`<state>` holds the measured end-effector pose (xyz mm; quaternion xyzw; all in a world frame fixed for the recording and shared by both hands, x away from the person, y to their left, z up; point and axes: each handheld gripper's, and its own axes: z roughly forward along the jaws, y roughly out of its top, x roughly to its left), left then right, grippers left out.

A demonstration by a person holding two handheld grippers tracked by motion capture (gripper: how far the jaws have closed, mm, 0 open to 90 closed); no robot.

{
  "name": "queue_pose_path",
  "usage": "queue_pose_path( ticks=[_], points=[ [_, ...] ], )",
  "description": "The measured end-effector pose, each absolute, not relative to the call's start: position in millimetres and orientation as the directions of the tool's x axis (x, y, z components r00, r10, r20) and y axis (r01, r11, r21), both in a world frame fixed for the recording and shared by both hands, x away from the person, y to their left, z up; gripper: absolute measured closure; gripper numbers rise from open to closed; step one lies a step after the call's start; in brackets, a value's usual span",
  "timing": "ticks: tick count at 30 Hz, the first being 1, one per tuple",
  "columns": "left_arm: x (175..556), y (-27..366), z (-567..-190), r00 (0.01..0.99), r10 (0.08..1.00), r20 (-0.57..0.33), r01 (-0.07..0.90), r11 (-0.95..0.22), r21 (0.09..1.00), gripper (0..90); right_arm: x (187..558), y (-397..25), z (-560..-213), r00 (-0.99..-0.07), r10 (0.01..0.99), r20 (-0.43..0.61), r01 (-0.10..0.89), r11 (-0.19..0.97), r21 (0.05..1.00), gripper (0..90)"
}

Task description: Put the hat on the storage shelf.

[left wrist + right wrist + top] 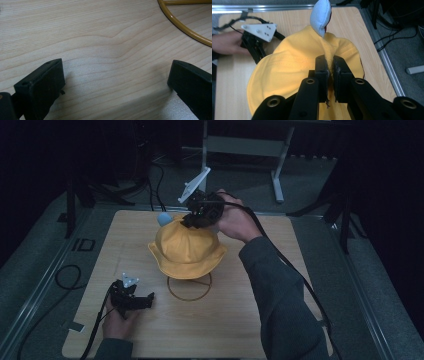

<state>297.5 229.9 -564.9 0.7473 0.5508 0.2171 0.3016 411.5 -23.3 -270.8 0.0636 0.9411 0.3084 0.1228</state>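
Note:
A yellow bucket hat (186, 251) sits on a stand with a gold wire ring base (189, 287) in the middle of the wooden table (240, 320). My right gripper (196, 218) comes in from the far side and is shut on a fold of the hat's crown (294, 65), with fabric pinched between its jaws. A pale blue soft ball (320, 16) pokes up just beyond the hat. Near the front left, my left gripper (148, 301) rests low on the table, open and holding nothing. The gold ring (185, 27) curves past the bare wood ahead of that gripper (116, 80).
The other hand with its gripper (257, 37) shows beyond the hat. Black cables (67, 277) loop on the grey floor left of the table. A metal frame (240, 145) stands behind it. Bare wood spreads right of the ring base.

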Motion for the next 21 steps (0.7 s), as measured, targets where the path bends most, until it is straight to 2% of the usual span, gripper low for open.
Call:
queue_pose_path(
  ticks=[6, 7, 12, 15, 17, 21],
  points=[
    [297, 230, -565, 0.299, 0.954, -0.008, 0.693, -0.211, 0.69, 0.8, 411, -18, -279, -0.967, 0.186, -0.175, 0.052, 0.814, 0.578, 80.9],
    [297, 230, -565, 0.299, 0.954, -0.008, 0.693, -0.212, 0.689, 0.8, 411, -19, -278, -0.967, 0.189, -0.17, 0.057, 0.813, 0.579, 77.2],
    [297, 230, -565, 0.299, 0.954, -0.008, 0.693, -0.211, 0.69, 0.8, 413, -28, -276, -0.966, 0.211, -0.152, 0.081, 0.799, 0.596, 39.8],
    [297, 230, -565, 0.298, 0.954, -0.008, 0.692, -0.21, 0.69, 0.8, 413, -35, -275, -0.957, 0.239, -0.165, 0.095, 0.793, 0.602, 22.2],
    [297, 230, -565, 0.299, 0.954, -0.008, 0.693, -0.211, 0.689, 0.8, 413, -42, -275, -0.953, 0.254, -0.167, 0.102, 0.784, 0.612, 15.7],
    [297, 230, -565, 0.299, 0.954, -0.008, 0.693, -0.211, 0.689, 0.8, 413, -58, -268, -0.944, 0.293, -0.152, 0.126, 0.746, 0.653, 10.8]
  ],
)
